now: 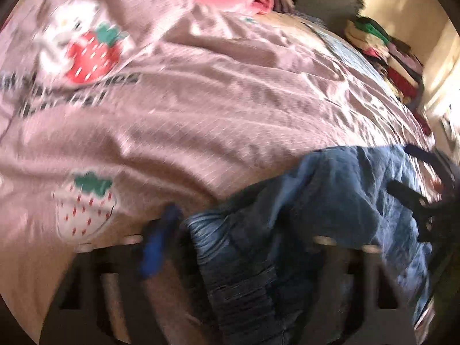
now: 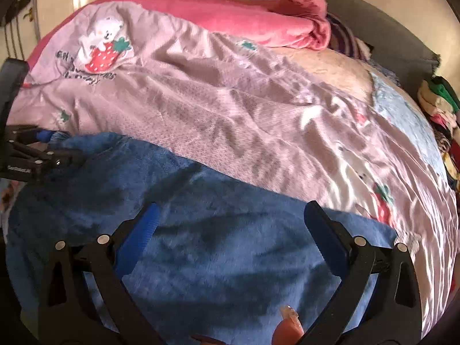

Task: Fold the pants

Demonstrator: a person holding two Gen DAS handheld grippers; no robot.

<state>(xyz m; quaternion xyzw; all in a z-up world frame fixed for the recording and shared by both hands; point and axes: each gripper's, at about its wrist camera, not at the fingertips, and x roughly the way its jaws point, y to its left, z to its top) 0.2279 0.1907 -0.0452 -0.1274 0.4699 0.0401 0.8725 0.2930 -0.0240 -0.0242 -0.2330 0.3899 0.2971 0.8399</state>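
Blue fleece pants point(image 2: 218, 247) lie on a pink strawberry-print quilt point(image 2: 230, 109) on a bed. My right gripper point(image 2: 230, 235) is open, its blue-padded fingers spread just above the pants, holding nothing. My left gripper point(image 2: 49, 141) shows at the left edge of the right wrist view, at the pants' ribbed waistband. In the blurred left wrist view the ribbed waistband point(image 1: 230, 247) is bunched between the fingers of my left gripper point(image 1: 238, 230); one blue pad point(image 1: 161, 235) shows beside it. The right gripper point(image 1: 431, 189) shows at that view's right edge.
A pink blanket point(image 2: 258, 20) is bunched at the head of the bed by a grey headboard point(image 2: 373, 20). A pile of mixed clothes point(image 2: 440, 115) lies along the bed's right side. A light blue sheet point(image 2: 402, 109) shows beside the quilt.
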